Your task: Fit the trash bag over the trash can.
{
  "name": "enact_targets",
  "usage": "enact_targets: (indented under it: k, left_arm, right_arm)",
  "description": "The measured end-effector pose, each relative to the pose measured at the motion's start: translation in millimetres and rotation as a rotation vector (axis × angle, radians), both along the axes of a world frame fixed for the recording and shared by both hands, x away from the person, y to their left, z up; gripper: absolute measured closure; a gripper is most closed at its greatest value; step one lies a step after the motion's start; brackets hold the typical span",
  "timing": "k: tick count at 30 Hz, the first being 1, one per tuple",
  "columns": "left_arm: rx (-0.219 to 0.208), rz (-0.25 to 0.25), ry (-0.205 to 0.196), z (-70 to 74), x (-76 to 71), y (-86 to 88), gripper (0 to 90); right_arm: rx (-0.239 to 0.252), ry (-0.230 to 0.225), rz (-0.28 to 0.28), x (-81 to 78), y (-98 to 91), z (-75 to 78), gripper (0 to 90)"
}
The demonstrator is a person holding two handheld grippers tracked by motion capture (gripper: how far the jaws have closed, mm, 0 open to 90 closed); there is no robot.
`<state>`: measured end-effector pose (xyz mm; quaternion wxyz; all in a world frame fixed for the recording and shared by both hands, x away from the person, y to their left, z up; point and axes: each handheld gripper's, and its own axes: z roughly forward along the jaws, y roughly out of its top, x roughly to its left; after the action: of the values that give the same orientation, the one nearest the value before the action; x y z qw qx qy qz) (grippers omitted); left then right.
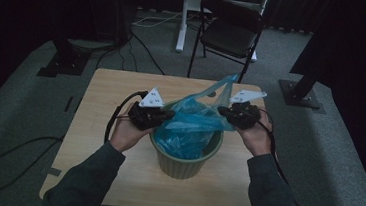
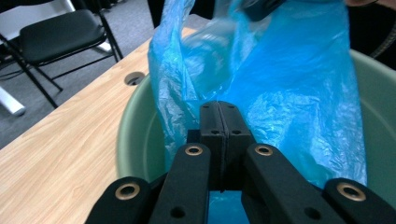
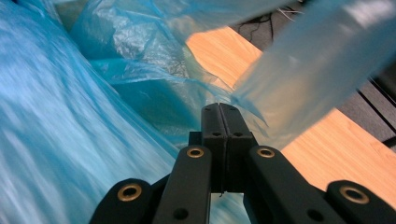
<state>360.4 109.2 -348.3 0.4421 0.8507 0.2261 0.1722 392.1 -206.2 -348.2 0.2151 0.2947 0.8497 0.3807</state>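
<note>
I am sitting at a light wooden table with a two-jaw gripper in each hand. No brand, label or readable writing shows on anything here; the grey three-cornered plates on top of my grippers carry small dark marks too tiny to make out.

In the middle of the table stands a pale green bucket. A thin blue plastic bag sits inside it, its lower part down in the bucket and its upper edges and handles pulled up above the rim.

My left gripper is at the left rim of the bucket. In the left gripper view its jaws are pressed fully together, pinching the bag's edge just above the bucket's inner wall.

My right gripper is at the bag's right side, above the far right of the rim. In the right gripper view its jaws are closed tight on a fold of the blue film, with one bag handle stretching away over the tabletop.

Around the table: grey carpet, a black folding chair beyond the far edge, a white desk leg, black stand bases on both sides, and loose cables on the floor. The raised bag hides the bucket's far rim from the high view.
</note>
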Motion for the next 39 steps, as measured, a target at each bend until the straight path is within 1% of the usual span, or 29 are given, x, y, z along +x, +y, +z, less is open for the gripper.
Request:
enact_targets:
  k: [1, 5, 9, 15, 22, 25, 27, 30, 32, 33, 34, 35, 37, 39]
  left_arm:
    - [-0.001, 0.007, 0.002, -0.7, 0.6, 2.5, 89.8]
    - [0.004, 0.041, 0.004, -3.3, 3.4, 13.9, 89.8]
    - [-0.011, 0.07, 0.012, -5.6, 7.4, 25.3, 89.8]
    - [-0.036, 0.121, 0.023, -8.9, 14.1, 40.8, 89.8]
    - [-0.054, 0.175, 0.037, -15.0, 22.1, 55.3, 89.8]
    - [-0.063, 0.193, 0.051, -18.3, 26.2, 58.5, 89.8]
    - [-0.063, 0.193, 0.063, -21.4, 28.9, 57.9, 89.8]
    - [-0.063, 0.185, 0.076, -25.2, 31.0, 53.5, 89.7]
    - [-0.065, 0.178, 0.076, -25.9, 31.6, 50.0, 89.7]
    - [-0.065, 0.176, 0.076, -25.6, 31.9, 48.8, 89.6]
    - [-0.064, 0.174, 0.075, -25.3, 32.5, 47.5, 89.4]
    - [-0.062, 0.174, 0.075, -24.8, 33.2, 46.7, 89.3]
    - [-0.072, 0.176, 0.074, -23.8, 34.3, 45.3, 89.0]
    - [-0.079, 0.177, 0.072, -23.0, 35.9, 44.5, 89.0]
  right_arm:
    - [0.006, 0.003, -0.007, -0.9, -5.9, -1.9, 89.9]
    - [0.016, 0.009, -0.032, -2.2, -17.0, -4.9, 90.0]
    - [0.026, 0.011, -0.057, -1.8, -25.6, -6.4, 89.9]
    - [0.018, 0.01, -0.087, -1.0, -33.0, -9.6, 89.9]
    - [0.03, 0.01, -0.103, -1.6, -38.6, -10.3, 89.9]
    - [0.046, 0.006, -0.112, -2.2, -41.1, -10.0, 89.9]
    - [0.045, 0.03, -0.103, -1.4, -40.6, -12.2, 89.9]
    - [0.03, 0.064, -0.061, 0.3, -34.6, -19.5, 88.8]
    - [0.044, 0.056, -0.031, 0.0, -31.2, -20.9, 83.3]
    - [0.055, 0.051, -0.022, -0.7, -29.9, -20.0, 79.2]
    - [0.063, 0.036, -0.023, -1.5, -28.4, -18.4, 75.0]
    - [0.068, 0.023, -0.024, -2.1, -27.3, -16.0, 73.6]
    - [0.081, 0.0, -0.016, -3.8, -25.5, -10.0, 69.8]
    - [0.107, -0.012, 0.0, -6.0, -24.4, -3.3, 68.6]
